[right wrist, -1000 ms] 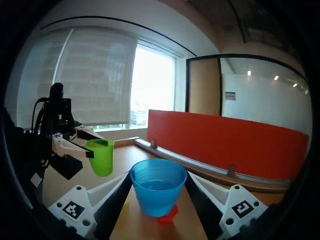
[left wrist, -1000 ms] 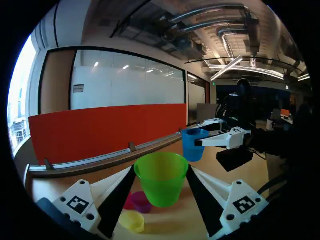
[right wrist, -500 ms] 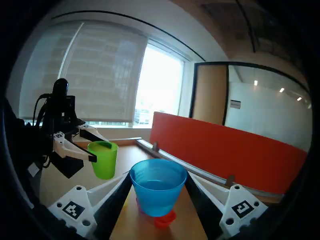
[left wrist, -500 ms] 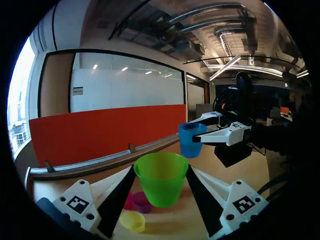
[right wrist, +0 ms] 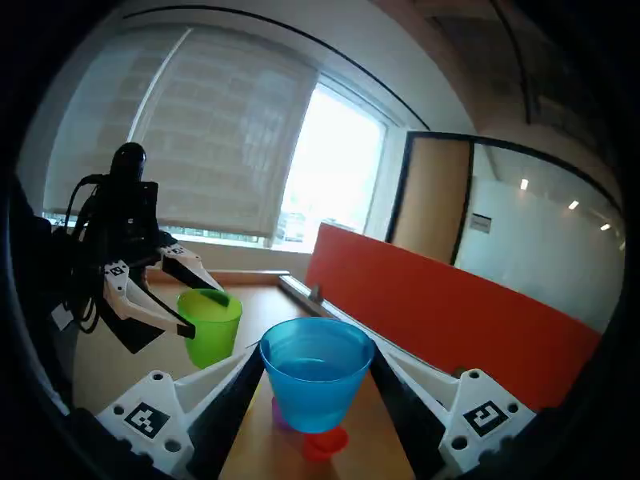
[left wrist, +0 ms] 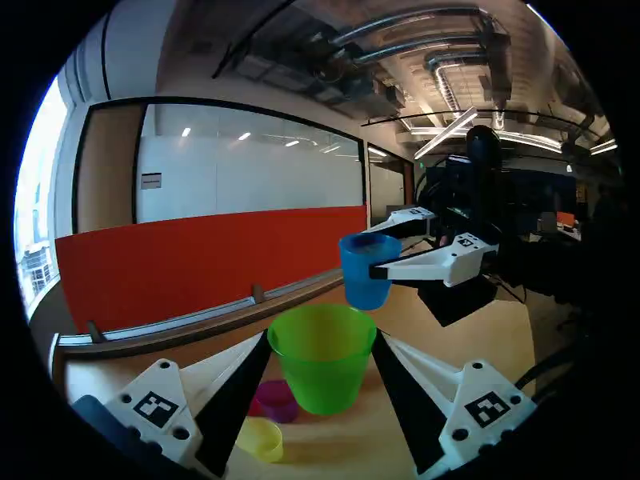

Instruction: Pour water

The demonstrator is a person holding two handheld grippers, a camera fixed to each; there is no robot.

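**A:** Where is the water held?

**B:** In the blue cup [right wrist: 316, 382], which is clamped upright between both fingers of the right tool [right wrist: 317, 352]. Water is seen inside it, well below the rim.

**A:** And the receiving vessel?

**B:** The green cup [left wrist: 322, 360] is gripped the same way, upright and mouth up, by the left tool [left wrist: 322, 340]. No water can be made out in it.

**A:** How are the two cups placed against each other?

**B:** In the left gripper view the blue cup is seen farther off and to the right of the green one, raised so that its base is about level with the green rim. The cups are apart, and the blue one is not yet over the green mouth. In the right gripper view the green cup is found to the far left.

**A:** What is called for next?

**B:** Probably the blue cup is to be carried leftward until its lip is above the green mouth, then tipped that way.

**A:** What is seen underneath?

**B:** A small magenta cup [left wrist: 276, 398] and a yellow cup [left wrist: 260, 438] are seen on the table [left wrist: 480, 336], just left of the green cup.
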